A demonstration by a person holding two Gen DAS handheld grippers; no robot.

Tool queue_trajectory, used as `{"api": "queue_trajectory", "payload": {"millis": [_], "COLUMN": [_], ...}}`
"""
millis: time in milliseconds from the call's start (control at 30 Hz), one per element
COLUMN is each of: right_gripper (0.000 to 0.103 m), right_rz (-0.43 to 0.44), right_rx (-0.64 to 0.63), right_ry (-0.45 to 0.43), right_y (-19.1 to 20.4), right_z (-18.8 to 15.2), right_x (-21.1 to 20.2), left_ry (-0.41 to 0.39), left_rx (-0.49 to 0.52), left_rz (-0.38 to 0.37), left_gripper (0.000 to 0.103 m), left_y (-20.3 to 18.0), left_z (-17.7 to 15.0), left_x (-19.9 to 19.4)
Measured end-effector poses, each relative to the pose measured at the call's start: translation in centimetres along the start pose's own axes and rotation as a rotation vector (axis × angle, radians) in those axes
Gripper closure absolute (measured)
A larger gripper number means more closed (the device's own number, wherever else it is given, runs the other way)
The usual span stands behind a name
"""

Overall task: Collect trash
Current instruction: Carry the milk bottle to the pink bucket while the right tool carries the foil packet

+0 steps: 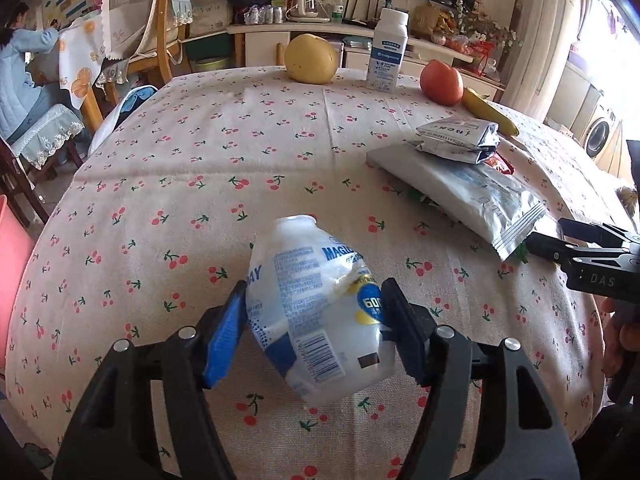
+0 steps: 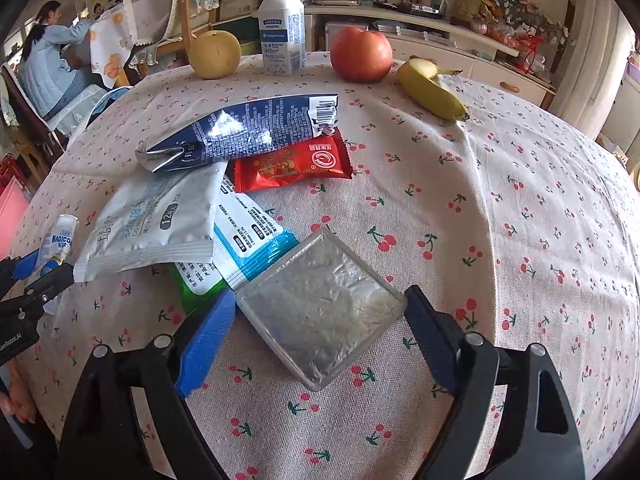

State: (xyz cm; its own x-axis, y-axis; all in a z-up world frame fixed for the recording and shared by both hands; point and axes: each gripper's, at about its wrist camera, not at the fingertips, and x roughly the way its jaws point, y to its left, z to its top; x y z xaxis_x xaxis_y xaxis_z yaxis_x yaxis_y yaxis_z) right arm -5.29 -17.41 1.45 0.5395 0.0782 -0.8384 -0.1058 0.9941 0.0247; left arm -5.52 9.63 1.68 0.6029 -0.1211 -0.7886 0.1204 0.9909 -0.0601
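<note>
Crushed plastic bottle point(image 1: 316, 312), near table edge: left gripper point(image 1: 314, 320) pads pinch its sides. Foil-lidded square tub point(image 2: 320, 312), beside wrapper pile point(image 2: 224, 184): right gripper point(image 2: 316, 330) jaws straddle corners, left pad touching, grip uncertain. Advice: squeeze corners squarely before lifting.

A cream tablecloth point(image 2: 500, 184) printed with red cherries on green stems is seen. At 11 o'clock a navy-and-silver foil carton point(image 2: 244, 132) overlaps a red-and-gold sachet point(image 2: 292, 164). A white plastic bottle point(image 1: 316, 312) is lettered in blue.
</note>
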Motion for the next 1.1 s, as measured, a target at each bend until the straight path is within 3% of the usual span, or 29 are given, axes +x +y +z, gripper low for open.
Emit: {"api": "queue_trajectory", "payload": {"millis": [467,867,1100], "right_gripper": [0.018,0.018,0.018], "right_rz": [-0.04,-0.084,-0.035], "right_rx": [0.098,0.109,0.102], "right_ry": [-0.118,-0.238,-0.286], "right_y": [-0.2,2.6,5.9], "right_z": [0.5,2.0,3.2], "right_x": [-3.2,-7.3,-9.3], "left_ry": [-0.096,-0.173,-0.205], "left_rx": [-0.015,-0.099,-0.163], "left_rz": [0.0,0.015,0.032], "left_gripper": [0.035,0.036,0.036], "left_y": [3.0,8.0,11.2], "left_z": [1.7,2.9,3.1], "left_x": [-2.1,-4.4,-5.7]}}
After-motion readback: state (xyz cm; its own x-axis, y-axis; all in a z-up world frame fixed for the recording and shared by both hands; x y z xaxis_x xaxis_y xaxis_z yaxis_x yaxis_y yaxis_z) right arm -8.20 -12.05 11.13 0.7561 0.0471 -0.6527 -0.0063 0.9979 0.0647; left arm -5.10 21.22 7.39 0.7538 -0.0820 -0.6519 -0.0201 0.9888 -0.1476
